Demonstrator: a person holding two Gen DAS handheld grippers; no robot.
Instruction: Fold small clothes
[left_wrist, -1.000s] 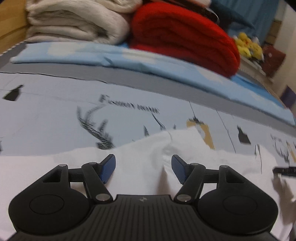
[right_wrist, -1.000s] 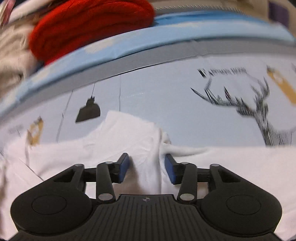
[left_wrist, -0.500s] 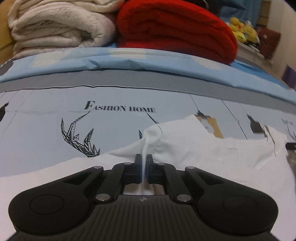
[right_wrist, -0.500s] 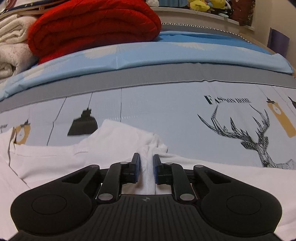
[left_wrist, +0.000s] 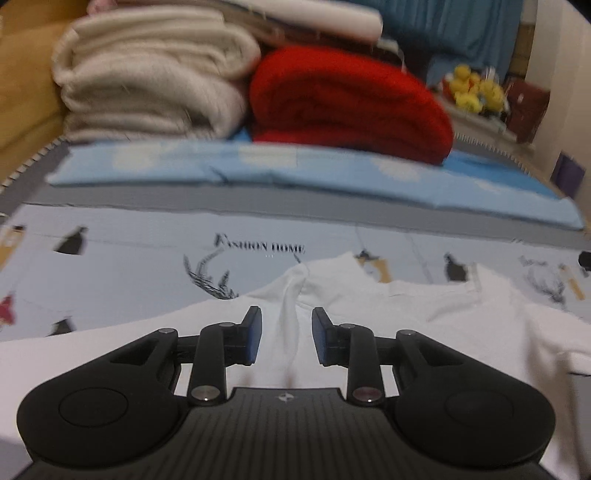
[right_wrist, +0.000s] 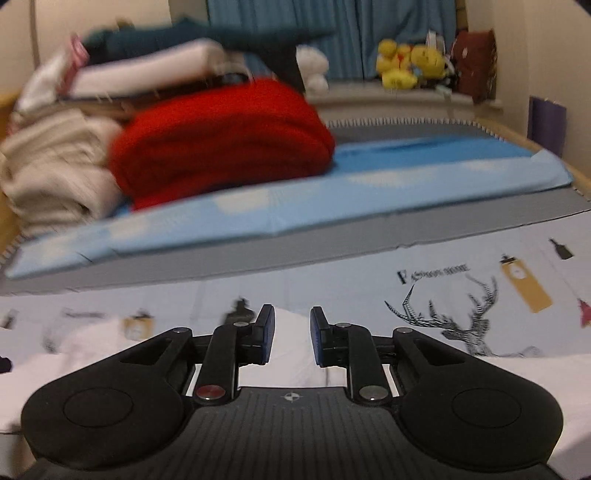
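Left gripper (left_wrist: 286, 339): your jaws are opening; the blue pads stand apart with a raised ridge of white cloth running up between them, and neither pad presses on it.
Right gripper (right_wrist: 291, 338): your jaws are opening here too; white cloth lies in the gap, and the pads look clear of it.
Garment (left_wrist: 406, 306): your white piece lies spread on the sheet directly under and ahead of both tools; in the left view a pinched fold rises from between the pads toward a peak at its far edge, and the rest runs off flatter to the right. In the right view it shows as a low white mound (right_wrist: 291, 354) in front of the pads, spreading left and right along the bottom.
Sheet (left_wrist: 129, 266): pale blue-grey under the garment, printed with a deer, small bottles and the words "FASHION HOME"; a grey band borders its far side.
Blue cover (left_wrist: 295, 173): lies beyond the grey band, light blue with white patches.
Red blanket (left_wrist: 351, 107): folded, resting on the blue cover.
Cream blanket (left_wrist: 147, 74): folded beside the red one, to its left, with more bedding stacked on top; blurred.
Yellow toys (right_wrist: 410, 61): farthest back, on a ledge before blue curtains.
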